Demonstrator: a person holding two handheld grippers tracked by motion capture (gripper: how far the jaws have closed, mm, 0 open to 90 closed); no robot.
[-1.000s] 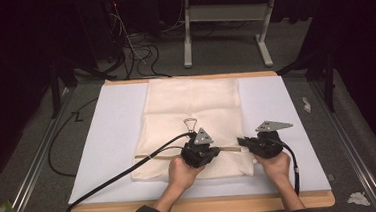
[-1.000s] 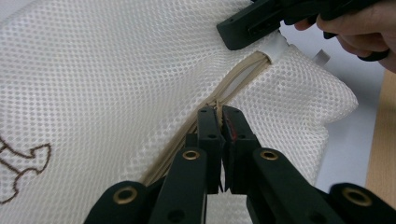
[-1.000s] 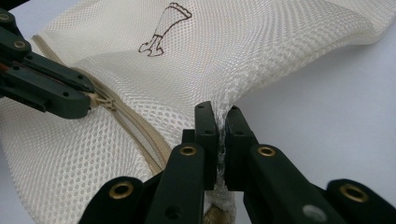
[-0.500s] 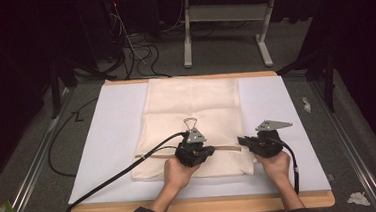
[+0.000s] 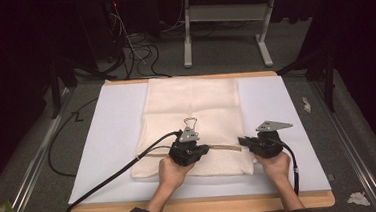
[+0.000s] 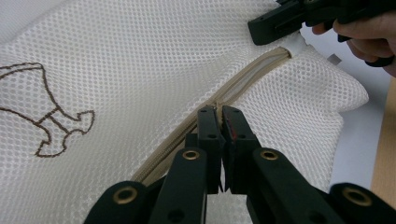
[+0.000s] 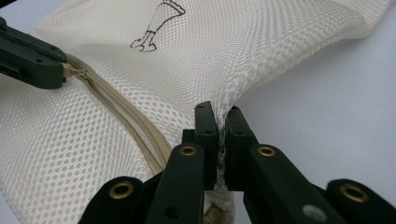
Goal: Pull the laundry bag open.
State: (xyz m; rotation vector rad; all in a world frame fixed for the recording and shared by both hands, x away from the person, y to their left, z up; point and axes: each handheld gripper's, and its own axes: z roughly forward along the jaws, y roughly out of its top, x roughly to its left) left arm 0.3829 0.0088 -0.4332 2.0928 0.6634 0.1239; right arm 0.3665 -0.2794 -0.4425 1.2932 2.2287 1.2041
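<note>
The zipper runs left-right at frame centre — left gripper fingers pinched on its pull, right gripper fingers clamping the mesh bag end.

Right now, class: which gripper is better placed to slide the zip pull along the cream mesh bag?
Probably the left gripper: it is shut on the zip pull, while the right gripper pinches the cream mesh bag.

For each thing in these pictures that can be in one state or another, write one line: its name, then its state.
mesh bag: lying flat on the table, right edge pinched up.
zipper: closed along the stretch between the grippers.
left gripper: shut on the zipper pull.
right gripper: shut on the mesh at the zipper's end.
table: white-covered, bearing the bag.
</note>
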